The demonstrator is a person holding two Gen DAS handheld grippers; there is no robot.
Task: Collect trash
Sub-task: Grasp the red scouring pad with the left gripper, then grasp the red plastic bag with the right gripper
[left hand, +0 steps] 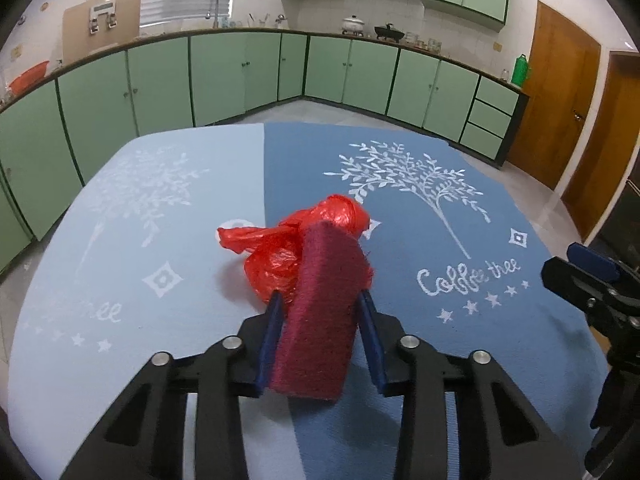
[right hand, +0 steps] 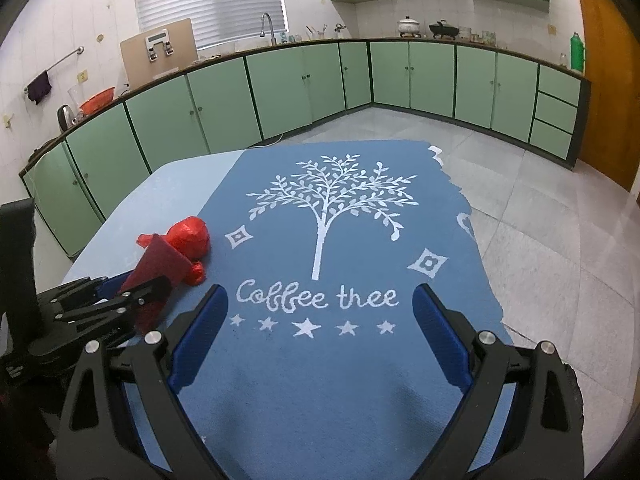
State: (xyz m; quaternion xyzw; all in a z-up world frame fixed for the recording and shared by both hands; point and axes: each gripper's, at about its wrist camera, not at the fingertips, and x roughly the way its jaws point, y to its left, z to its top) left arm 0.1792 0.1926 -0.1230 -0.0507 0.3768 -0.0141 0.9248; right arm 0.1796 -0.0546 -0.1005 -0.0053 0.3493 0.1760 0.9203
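My left gripper (left hand: 320, 300) is shut on a dark red scouring pad (left hand: 320, 312), held upright between its blue fingers just above the table. A crumpled red plastic bag (left hand: 292, 240) lies on the mats right behind the pad. In the right wrist view the same pad (right hand: 160, 268) and red bag (right hand: 188, 236) show at the left, with the left gripper (right hand: 140, 292) around the pad. My right gripper (right hand: 320, 300) is open and empty, over the dark blue mat (right hand: 320, 380).
Two mats cover the table: a light blue mat (left hand: 120, 260) on the left, the dark blue "Coffee tree" mat (left hand: 440, 240) on the right. Green kitchen cabinets (left hand: 240, 72) run behind. The tiled floor (right hand: 540, 220) lies past the table's right edge.
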